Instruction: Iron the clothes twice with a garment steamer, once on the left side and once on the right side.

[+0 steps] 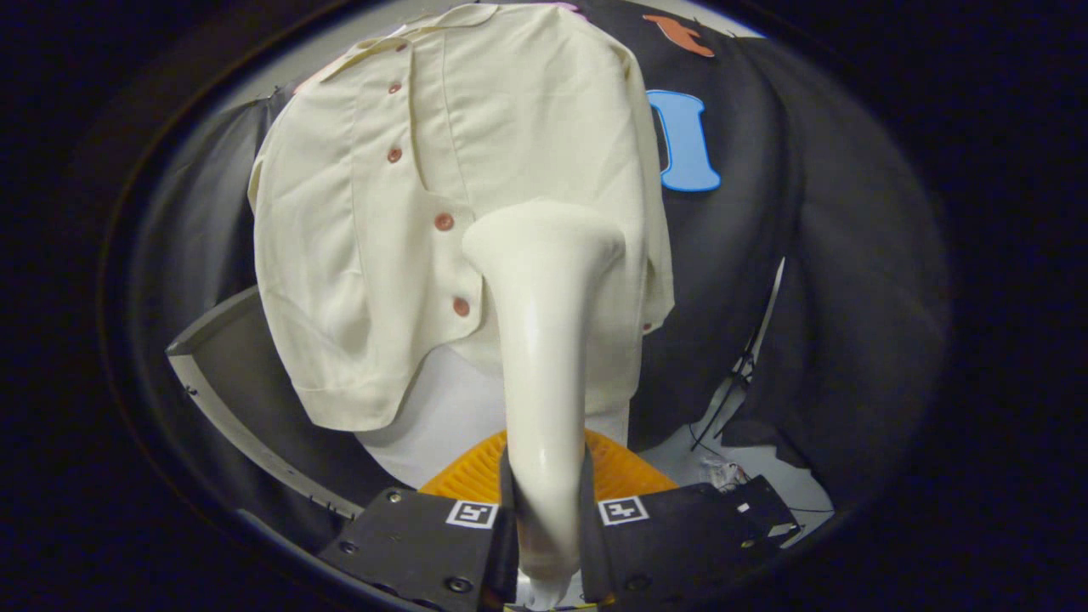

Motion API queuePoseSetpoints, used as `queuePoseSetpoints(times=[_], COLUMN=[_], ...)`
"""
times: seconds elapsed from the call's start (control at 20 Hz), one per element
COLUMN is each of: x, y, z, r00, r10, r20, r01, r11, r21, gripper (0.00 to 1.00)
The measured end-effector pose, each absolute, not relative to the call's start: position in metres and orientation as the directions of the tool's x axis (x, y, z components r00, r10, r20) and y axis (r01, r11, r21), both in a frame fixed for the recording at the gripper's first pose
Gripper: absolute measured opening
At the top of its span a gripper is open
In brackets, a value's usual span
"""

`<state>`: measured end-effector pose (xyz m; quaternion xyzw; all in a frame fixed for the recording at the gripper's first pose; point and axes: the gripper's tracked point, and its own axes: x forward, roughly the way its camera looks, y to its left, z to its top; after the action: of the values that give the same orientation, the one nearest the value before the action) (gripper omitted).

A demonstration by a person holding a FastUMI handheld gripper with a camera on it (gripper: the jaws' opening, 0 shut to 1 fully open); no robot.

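My fingers (544, 518) are closed on the handle of the garment steamer (544, 340), both pressing it. Its head rests against the hanging cream shirt (357, 238), beside the lower buttons (461, 307).

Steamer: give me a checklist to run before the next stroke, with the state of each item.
1. Hand-held gripper shut on the steamer handle, a finger on each side: ok.
2. Steamer head at the shirt, right of the buttons: ok.
3. Head pressed flat on the cloth: cannot tell.
4. Shirt hanging spread, front out: ok.
5. Steam coming out: cannot tell.
6. Orange basket under the steamer, clear of the shirt: ok.
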<state>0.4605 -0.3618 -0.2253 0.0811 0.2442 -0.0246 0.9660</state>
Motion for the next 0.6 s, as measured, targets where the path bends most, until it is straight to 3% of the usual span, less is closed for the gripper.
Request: queuePoseSetpoints(times=[0.4, 0.6], x=[0.424, 0.400], y=[-0.352, -0.335], z=[-0.256, -0.231], r00=[0.853, 0.877], r10=[-0.022, -0.074], r20=[-0.521, -0.474], r01=[0.125, 0.164], r11=[0.979, 0.975], r21=[0.163, 0.151], gripper=[0.29, 0.29])
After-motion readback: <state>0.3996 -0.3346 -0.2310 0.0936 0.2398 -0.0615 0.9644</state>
